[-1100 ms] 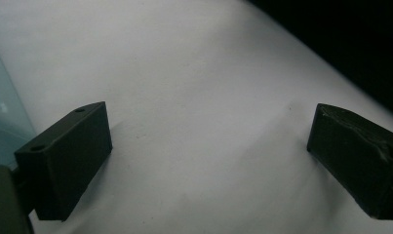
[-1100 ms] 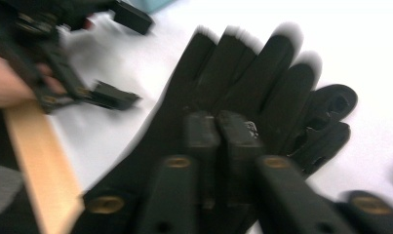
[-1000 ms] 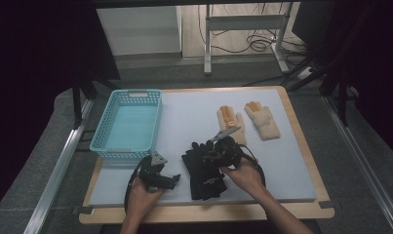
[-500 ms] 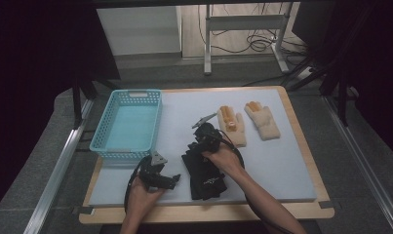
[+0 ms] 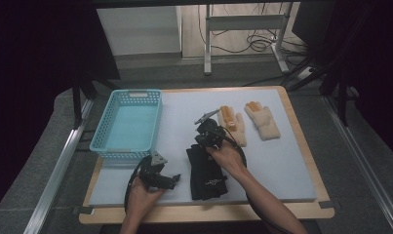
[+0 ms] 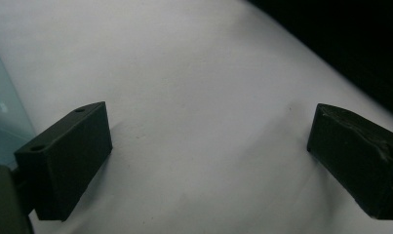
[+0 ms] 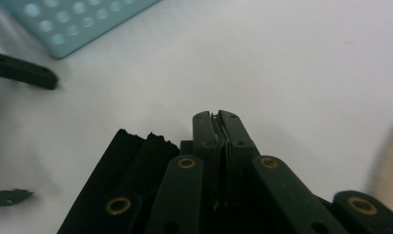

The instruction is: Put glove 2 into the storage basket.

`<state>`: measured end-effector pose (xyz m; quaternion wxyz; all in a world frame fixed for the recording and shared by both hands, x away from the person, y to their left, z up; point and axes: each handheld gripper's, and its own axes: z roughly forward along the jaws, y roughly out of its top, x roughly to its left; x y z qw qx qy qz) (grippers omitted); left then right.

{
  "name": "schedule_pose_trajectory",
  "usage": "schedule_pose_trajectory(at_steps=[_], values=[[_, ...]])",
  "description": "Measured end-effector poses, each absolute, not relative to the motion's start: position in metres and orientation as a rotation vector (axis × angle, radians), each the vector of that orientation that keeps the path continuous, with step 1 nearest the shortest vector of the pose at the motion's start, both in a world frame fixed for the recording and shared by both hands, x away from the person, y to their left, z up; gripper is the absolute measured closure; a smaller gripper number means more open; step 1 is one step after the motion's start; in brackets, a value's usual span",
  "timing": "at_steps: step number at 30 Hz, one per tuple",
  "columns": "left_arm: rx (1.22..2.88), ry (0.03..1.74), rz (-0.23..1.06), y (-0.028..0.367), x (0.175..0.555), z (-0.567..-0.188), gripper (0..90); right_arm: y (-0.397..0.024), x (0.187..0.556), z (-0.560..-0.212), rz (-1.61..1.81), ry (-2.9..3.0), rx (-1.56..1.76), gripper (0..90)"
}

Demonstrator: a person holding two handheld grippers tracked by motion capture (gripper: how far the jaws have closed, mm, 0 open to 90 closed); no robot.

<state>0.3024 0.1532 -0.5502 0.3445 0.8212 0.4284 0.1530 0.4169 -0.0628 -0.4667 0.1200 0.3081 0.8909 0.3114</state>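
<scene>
1. In the high view the room around is very dark, almost black at left, right and top corners; only the bench (image 5: 291, 161) with its pale mat is lit, softly and evenly.
2. The floor behind the bench receives some brighter light.
3. The black gloves (image 5: 207, 170) lose all detail in the dim light.
4. In the left gripper view the mat is bright and slightly overexposed; soft shadows lie under the jaws, and the upper right corner is black.
5. In the right gripper view the near jaws are sharp, while the blue basket (image 7: 72, 22) and the right edge are blurred.

Black gloves (image 5: 207, 171), flat on the pale mat near its front edge, fingers toward the far side
</scene>
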Motion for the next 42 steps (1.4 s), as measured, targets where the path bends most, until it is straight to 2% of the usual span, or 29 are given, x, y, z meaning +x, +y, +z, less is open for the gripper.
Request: schedule_pose_trajectory(at_steps=[2,3,4,5,10,16,21,23,25,29,30,31,32,35,42], values=[[2.131,1.113,0.398,0.153,0.302,-0.550,3.0,-0.072,0.421,-0.465,0.898,2.579,0.944,84.8],[2.131,1.115,0.398,0.153,0.302,-0.550,3.0,-0.081,0.427,-0.469,0.884,2.565,0.992,80.2],[2.131,1.115,0.398,0.153,0.302,-0.550,3.0,-0.081,0.427,-0.469,0.884,2.565,0.992,80.2],[2.134,1.113,0.399,0.153,0.302,-0.550,3.1,-0.089,0.433,-0.477,0.905,2.565,1.033,66.9],[2.138,1.110,0.399,0.153,0.303,-0.550,3.1,-0.100,0.431,-0.481,0.955,2.588,1.007,64.8],[2.135,1.112,0.399,0.153,0.302,-0.550,3.0,-0.117,0.389,-0.463,1.046,2.659,0.861,69.4],[2.128,1.117,0.399,0.153,0.302,-0.550,3.0,-0.127,0.364,-0.460,1.083,2.707,0.791,68.8],[2.127,1.117,0.399,0.153,0.302,-0.550,3.1,-0.130,0.352,-0.462,1.089,2.723,0.761,65.6],[2.128,1.117,0.399,0.153,0.302,-0.550,3.1,-0.130,0.343,-0.471,1.075,2.747,0.741,56.8],[2.125,1.120,0.398,0.153,0.302,-0.550,3.1,-0.128,0.343,-0.487,1.058,2.779,0.749,53.4],[2.124,1.119,0.399,0.153,0.302,-0.550,3.1,-0.126,0.343,-0.493,1.043,2.788,0.751,53.8],[2.128,1.118,0.398,0.153,0.302,-0.550,3.1,-0.124,0.345,-0.503,1.020,2.795,0.750,65.6],[2.128,1.118,0.398,0.153,0.302,-0.550,3.1,-0.124,0.345,-0.503,1.020,2.795,0.750,65.6],[2.132,1.114,0.399,0.153,0.302,-0.550,3.1,-0.121,0.345,-0.512,1.040,2.804,0.747,86.4],[2.125,1.120,0.399,0.153,0.302,-0.550,3.1,-0.116,0.340,-0.499,1.006,2.778,0.722,89.2]])
